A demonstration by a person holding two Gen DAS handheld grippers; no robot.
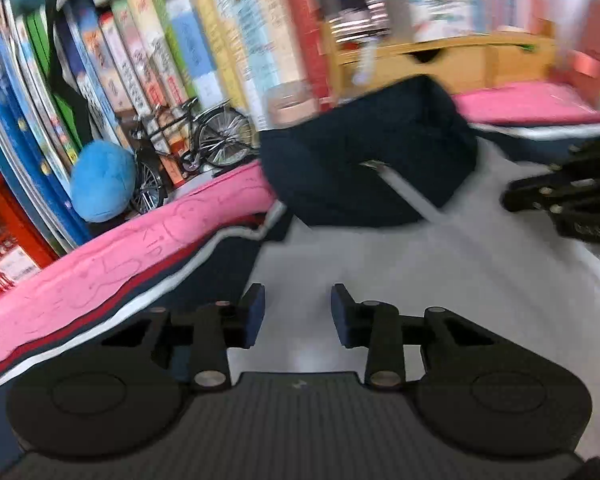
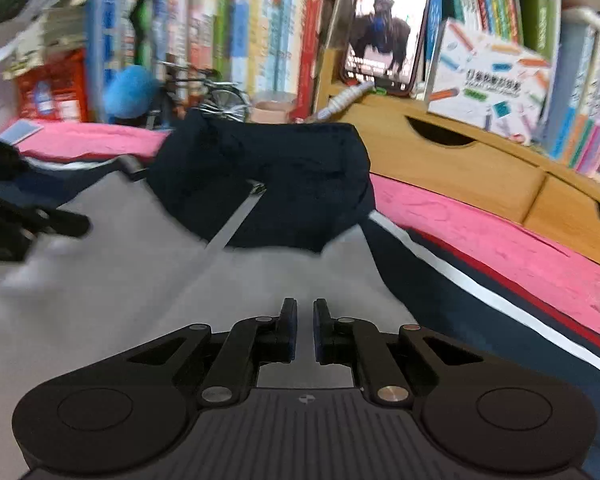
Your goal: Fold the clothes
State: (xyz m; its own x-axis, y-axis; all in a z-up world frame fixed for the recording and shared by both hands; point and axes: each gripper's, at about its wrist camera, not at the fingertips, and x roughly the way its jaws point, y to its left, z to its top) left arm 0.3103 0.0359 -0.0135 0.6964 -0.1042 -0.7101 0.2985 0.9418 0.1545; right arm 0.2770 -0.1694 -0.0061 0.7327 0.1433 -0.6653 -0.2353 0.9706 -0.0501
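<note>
— On the pink padded surface [image 1: 112, 252], what lies spread out?
— A jacket, grey-bodied with a dark navy hood [image 2: 268, 184] and navy sleeves edged in white and red stripes [image 2: 480, 292]. It lies flat, front up, its zip [image 2: 236, 216] running down the middle from the hood. The hood sits at the far end, near the wooden drawer box [image 2: 460, 168].
— Where are the two tools?
— The left gripper [image 1: 298, 314] hovers over the grey cloth near the jacket's left sleeve edge. Its jaws stand partly apart with nothing between them; only grey fabric shows through the gap. The right gripper [image 2: 305, 330] hangs over the grey body too, beside the right navy sleeve. Its jaws are drawn nearly together, a thin slit left, and no cloth is pinched in it.
— What stands behind?
— A row of upright books [image 1: 188, 52], a small black model bicycle [image 1: 196, 144], and a round blue plush toy [image 1: 100, 184] beside it. A phone [image 2: 388, 24] leans on the wooden box, screen lit.
</note>
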